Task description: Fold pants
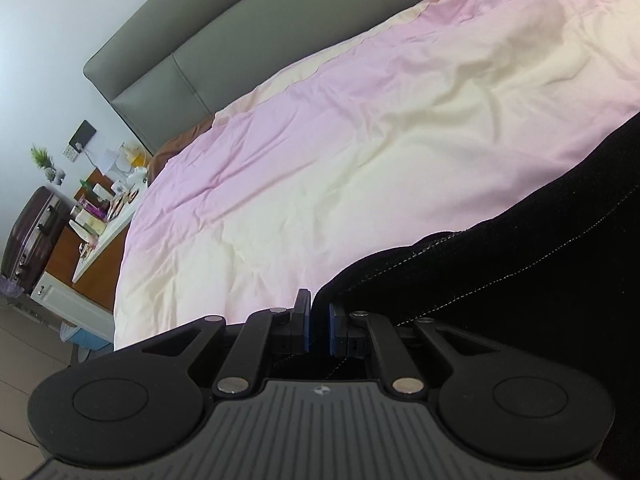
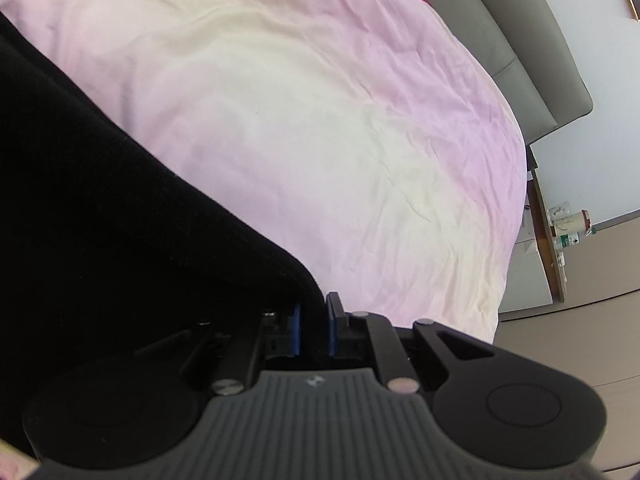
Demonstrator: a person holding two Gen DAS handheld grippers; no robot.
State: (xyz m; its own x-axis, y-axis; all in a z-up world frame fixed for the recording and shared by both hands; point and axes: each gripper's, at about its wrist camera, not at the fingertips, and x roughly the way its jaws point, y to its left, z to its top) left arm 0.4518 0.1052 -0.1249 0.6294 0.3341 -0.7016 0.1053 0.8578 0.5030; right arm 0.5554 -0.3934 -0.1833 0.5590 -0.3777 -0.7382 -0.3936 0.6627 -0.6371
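Black, thick, felt-like cloth with a pale line of stitching along its seams makes up the pants (image 1: pixel 520 264), and they hang between the two tools above the pink-and-cream quilted bed cover (image 1: pixel 360 152).

In the left wrist view the cloth runs away from the left gripper (image 1: pixel 319 328) toward two o'clock, out to the right edge of the picture. In the right wrist view the same pants (image 2: pixel 120 220) run from the right gripper (image 2: pixel 313 330) toward ten o'clock, out to the left edge. So the stretch of cloth held between them lies crosswise, one end at each tool, and neither hand is nearer to it than the other.

Each gripper's blue pads (image 1: pixel 306 330) are pressed nearly together with an edge of the black cloth pinched between them; the right pair (image 2: pixel 331 330) bites a folded corner.

The bare cover lies ahead at twelve o'clock in both views, with the grey padded headboard (image 1: pixel 240 48) beyond it. My judgement is that the coming move is to lay the pants flat on the cover, keeping the span taut so that it does not bunch.
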